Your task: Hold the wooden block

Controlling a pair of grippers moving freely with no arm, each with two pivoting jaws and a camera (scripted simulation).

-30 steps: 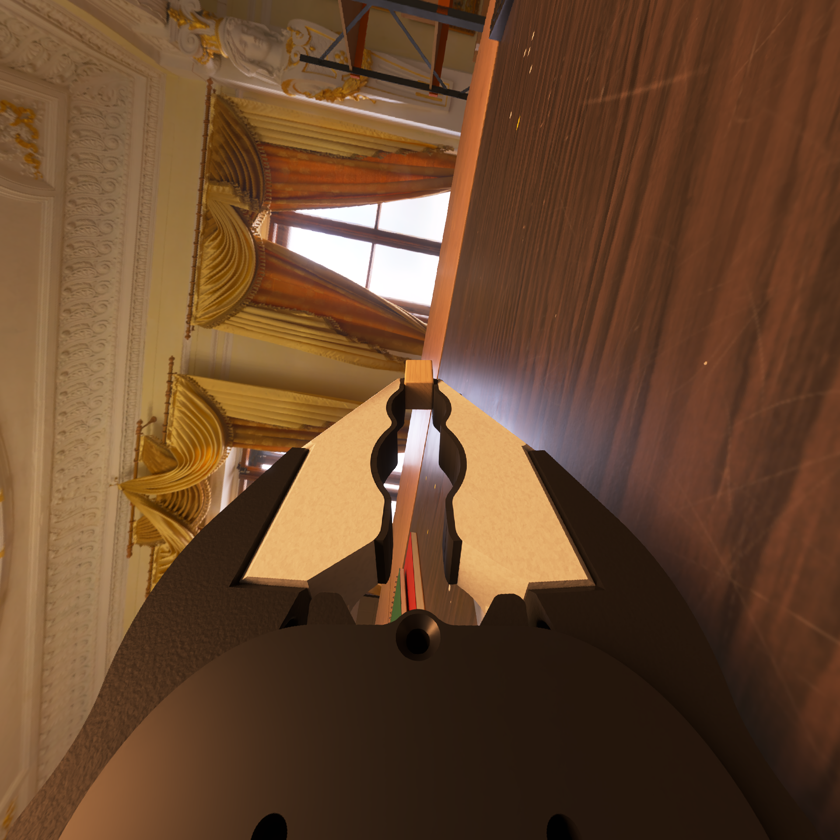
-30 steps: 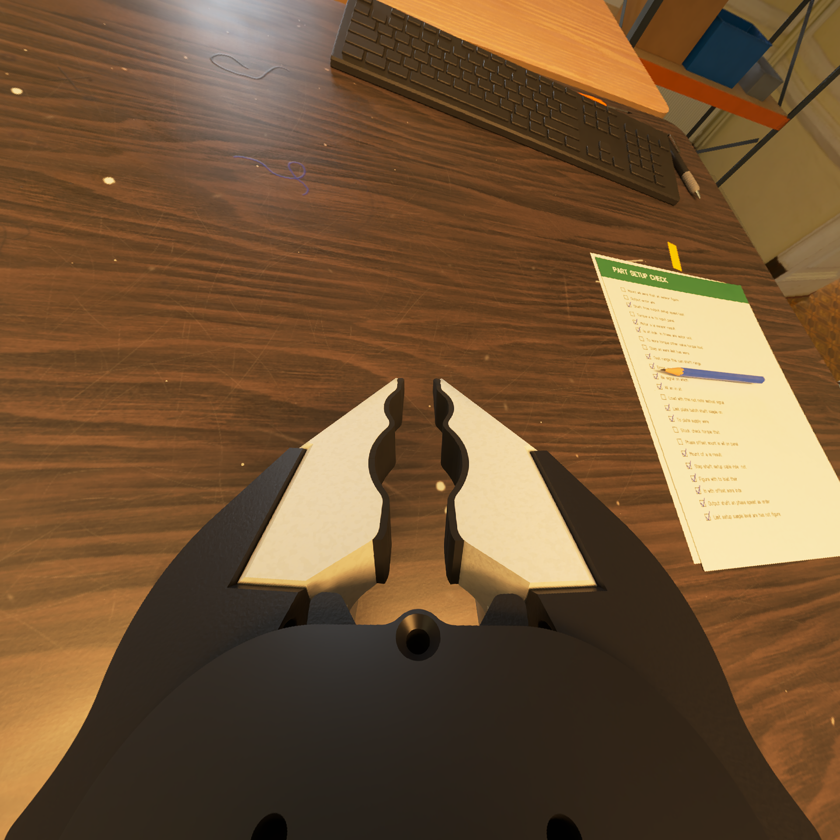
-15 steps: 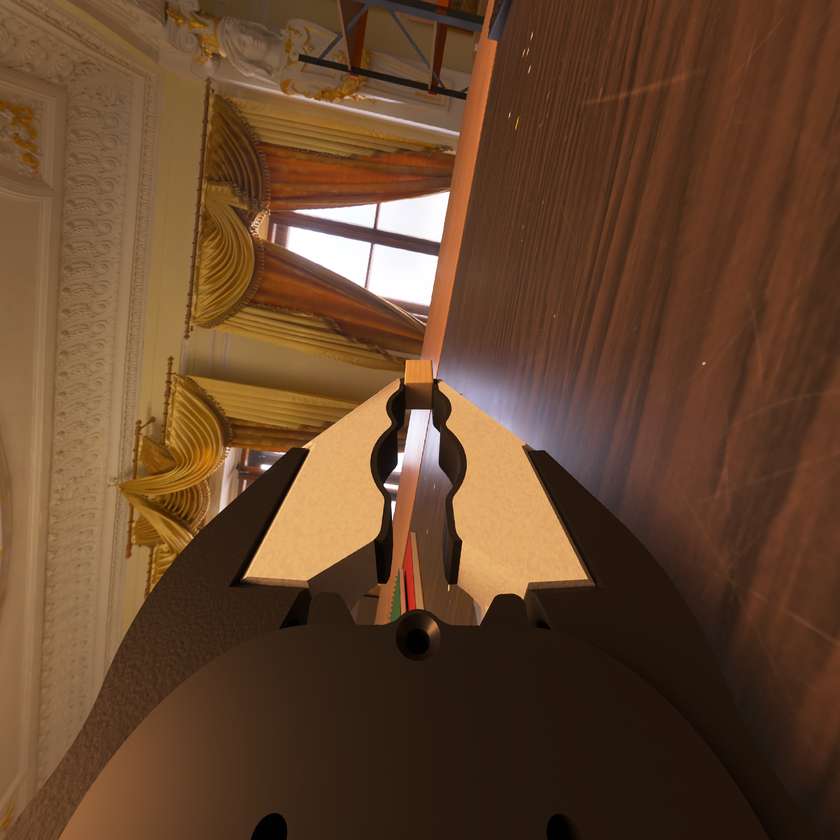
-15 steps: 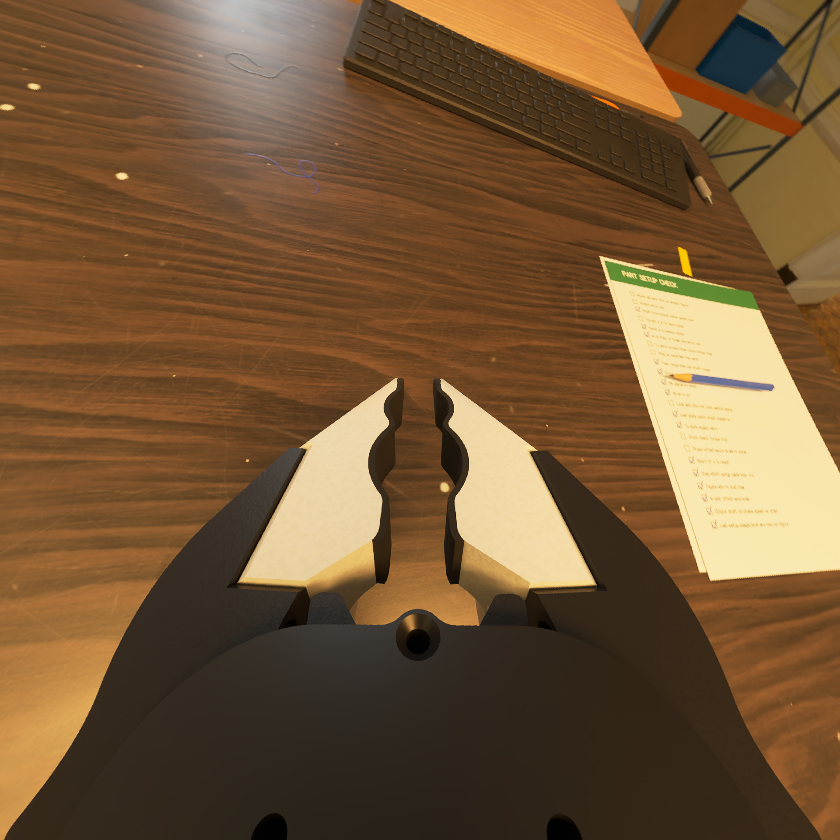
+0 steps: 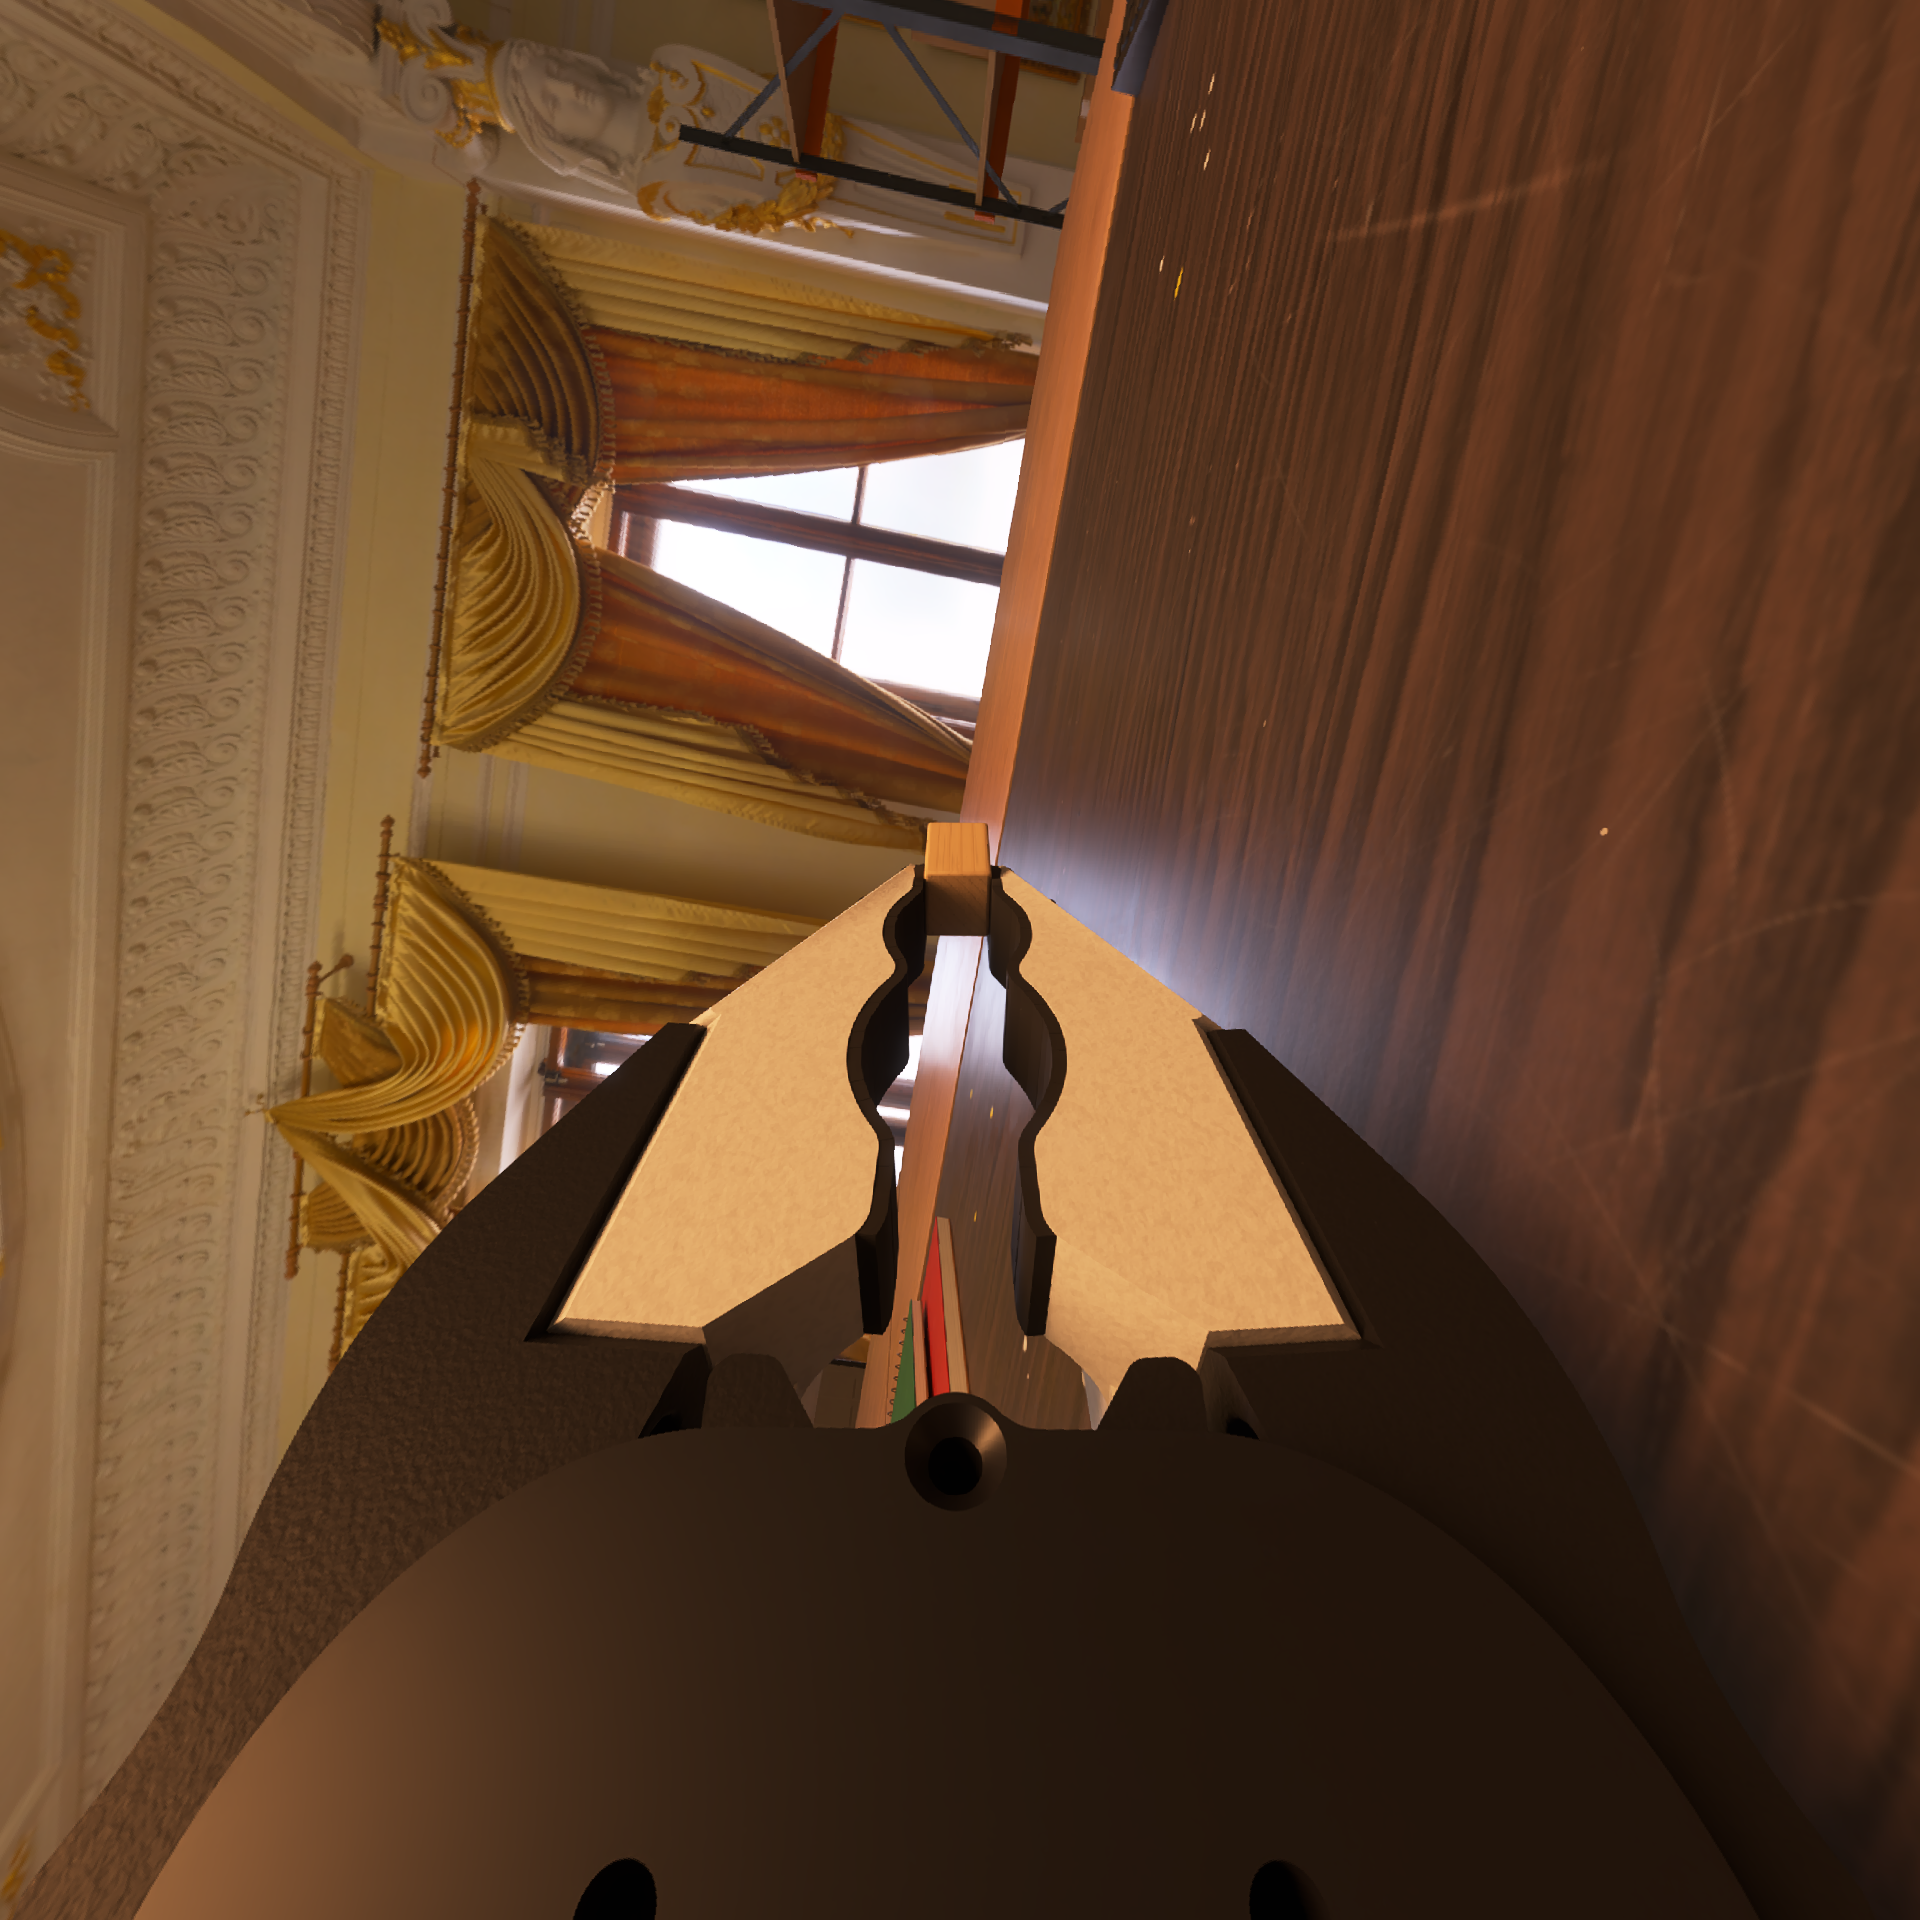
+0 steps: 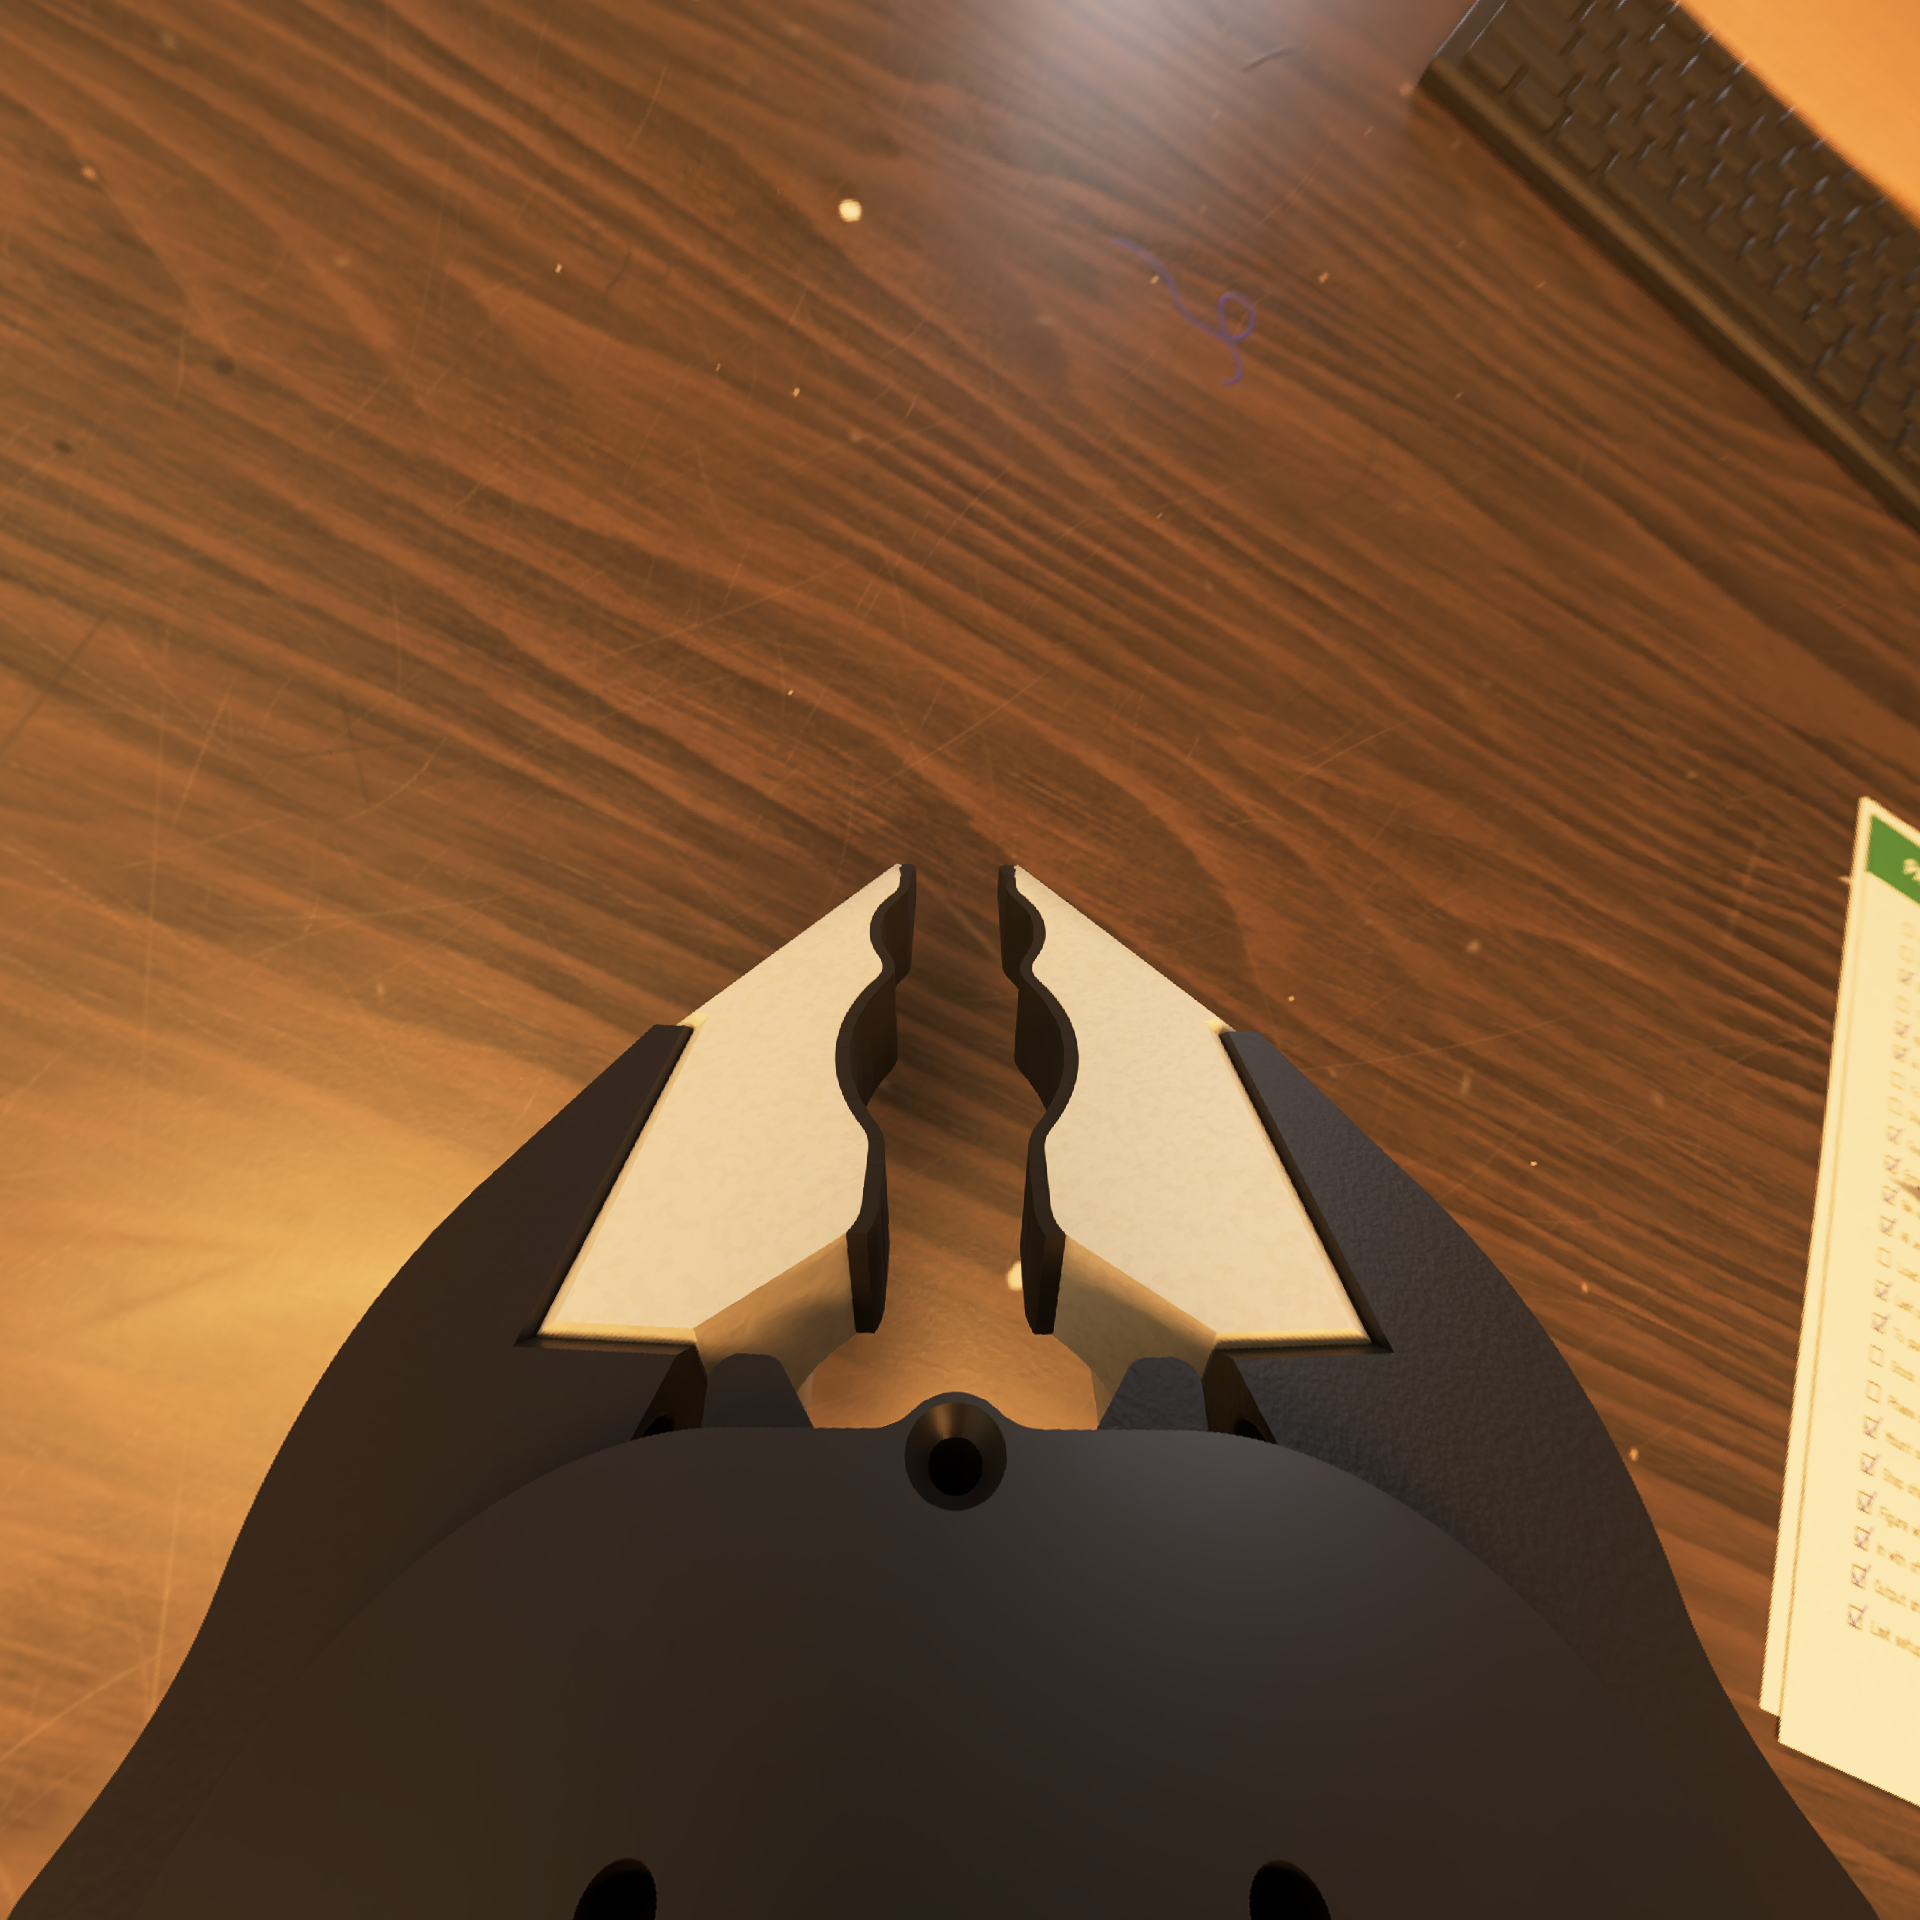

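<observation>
In the left wrist view a small light wooden block (image 5: 956,883) sits between my left gripper's fingertips, right at the edge of the dark wooden table (image 5: 1455,727). My left gripper (image 5: 956,902) is turned on its side and is shut on the block at its tips. In the right wrist view my right gripper (image 6: 956,883) hovers over the bare table (image 6: 727,520), with its jaws a small gap apart and nothing between them. The block does not show in the right wrist view.
A black keyboard (image 6: 1714,239) lies at the far right of the table. A printed sheet with a green header (image 6: 1870,1299) lies at the right edge. A purple thread scrap (image 6: 1216,322) lies ahead. Red and green book edges (image 5: 930,1320) show between the left fingers.
The right gripper has swung left and tilted down toward the table, so the keyboard and sheet slid to the right edge of its view. The left gripper and block have not moved.
</observation>
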